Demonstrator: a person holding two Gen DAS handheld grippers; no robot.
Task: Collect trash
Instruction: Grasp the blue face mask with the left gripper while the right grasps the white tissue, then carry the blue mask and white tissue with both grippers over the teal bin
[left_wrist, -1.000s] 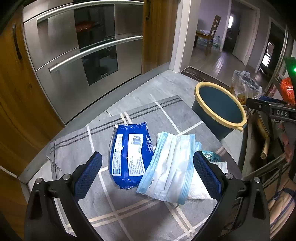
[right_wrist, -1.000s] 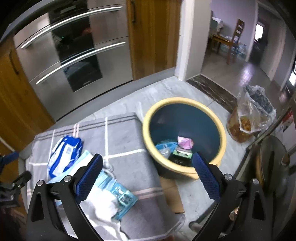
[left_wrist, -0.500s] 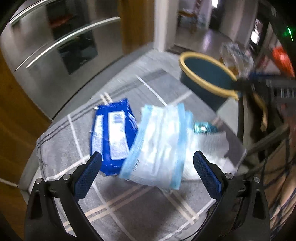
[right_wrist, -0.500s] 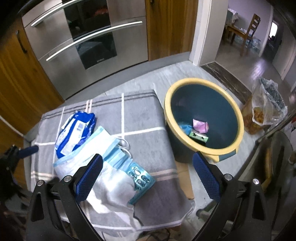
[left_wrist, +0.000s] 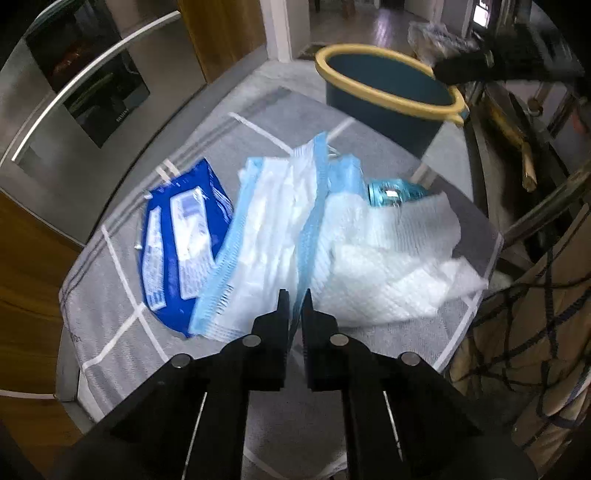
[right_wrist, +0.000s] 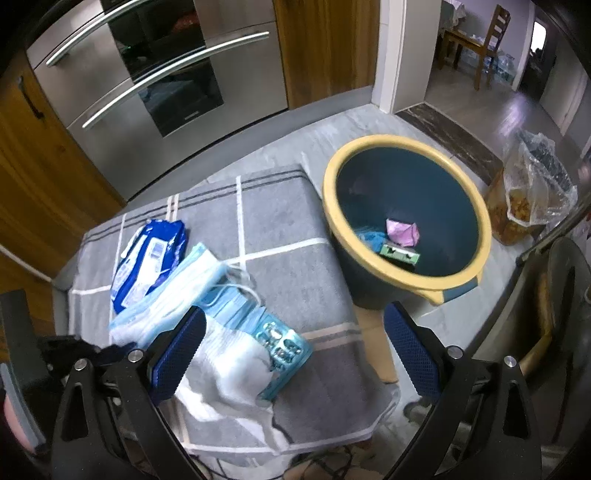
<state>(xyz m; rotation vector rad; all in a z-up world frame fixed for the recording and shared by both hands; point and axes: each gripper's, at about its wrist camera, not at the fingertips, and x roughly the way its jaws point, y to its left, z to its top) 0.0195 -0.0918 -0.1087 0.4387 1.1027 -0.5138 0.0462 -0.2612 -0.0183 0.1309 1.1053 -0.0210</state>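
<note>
A pile of trash lies on a grey checked cloth (left_wrist: 122, 325) over a low stool: a blue wrapper pack (left_wrist: 177, 243), pale blue face masks (left_wrist: 266, 236), a white paper tissue (left_wrist: 388, 258) and a teal blister pack (left_wrist: 395, 192). My left gripper (left_wrist: 295, 306) points steeply down at the pile's near edge, its jaws shut on the hem of the face masks. My right gripper (right_wrist: 295, 354) hovers open above the tissue (right_wrist: 229, 369) and blister pack (right_wrist: 280, 347), holding nothing. The teal bin with a yellow rim (right_wrist: 406, 221) stands right of the stool.
Inside the bin lie a pink wrapper (right_wrist: 402, 232) and a green item (right_wrist: 400, 254). A steel oven (right_wrist: 166, 74) and wooden cabinets (right_wrist: 44, 177) stand behind the stool. A plastic bag (right_wrist: 532, 199) sits on the floor to the right, near metal furniture legs.
My left gripper has dropped toward the pile and its jaws have gone from wide open to shut at the masks' edge. The right gripper stays open and has sunk slightly.
</note>
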